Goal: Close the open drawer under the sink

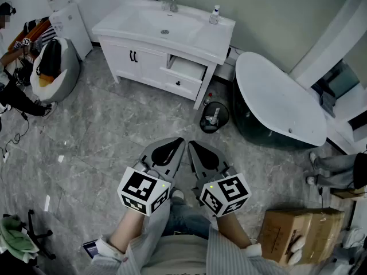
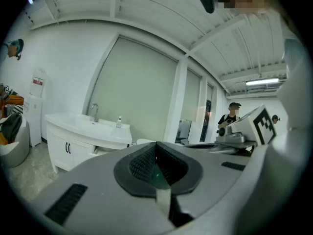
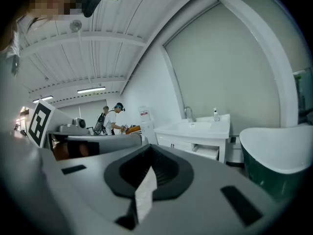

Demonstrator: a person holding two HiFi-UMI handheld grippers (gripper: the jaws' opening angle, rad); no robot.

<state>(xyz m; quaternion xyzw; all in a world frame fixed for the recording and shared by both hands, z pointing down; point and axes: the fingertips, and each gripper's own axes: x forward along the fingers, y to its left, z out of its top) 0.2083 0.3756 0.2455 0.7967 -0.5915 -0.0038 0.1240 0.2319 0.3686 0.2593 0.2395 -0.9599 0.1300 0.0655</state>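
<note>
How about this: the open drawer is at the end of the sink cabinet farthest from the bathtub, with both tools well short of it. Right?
Not quite. The head view shows the open drawer at the end of the sink cabinet nearest the bathtub. The left tool and right tool are well short of it.

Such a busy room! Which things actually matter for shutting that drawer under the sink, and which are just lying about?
For the job: open drawer, sink cabinet, left gripper and right gripper, both shut and empty.
Just lying about: bathtub, waste bin, soap bottle, bean bag, cardboard box.
</note>
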